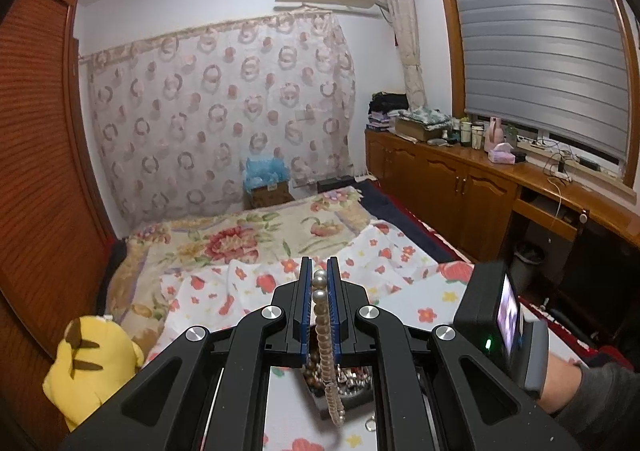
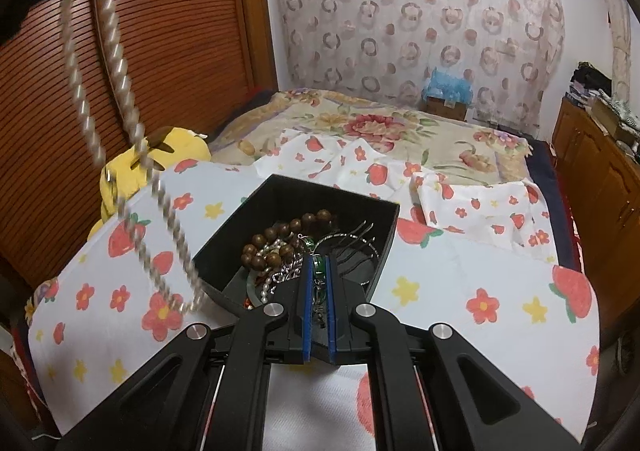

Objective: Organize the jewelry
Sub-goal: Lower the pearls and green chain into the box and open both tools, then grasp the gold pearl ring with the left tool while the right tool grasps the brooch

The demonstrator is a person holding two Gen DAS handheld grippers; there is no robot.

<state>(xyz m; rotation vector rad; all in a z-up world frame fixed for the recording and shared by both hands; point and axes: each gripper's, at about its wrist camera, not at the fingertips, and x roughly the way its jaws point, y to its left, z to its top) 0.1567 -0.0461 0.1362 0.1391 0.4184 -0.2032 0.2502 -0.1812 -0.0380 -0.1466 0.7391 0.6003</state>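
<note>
Pearl necklace point(image 1: 325, 335) hangs, blurred, from left gripper point(image 1: 320, 271).

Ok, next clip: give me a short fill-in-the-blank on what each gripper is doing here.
1. The left gripper is shut on a ____ necklace.
2. The tangled jewelry sits in a ____ box.
3. The right gripper grips a ____ bangle.

Missing: pearl; black; green
</note>
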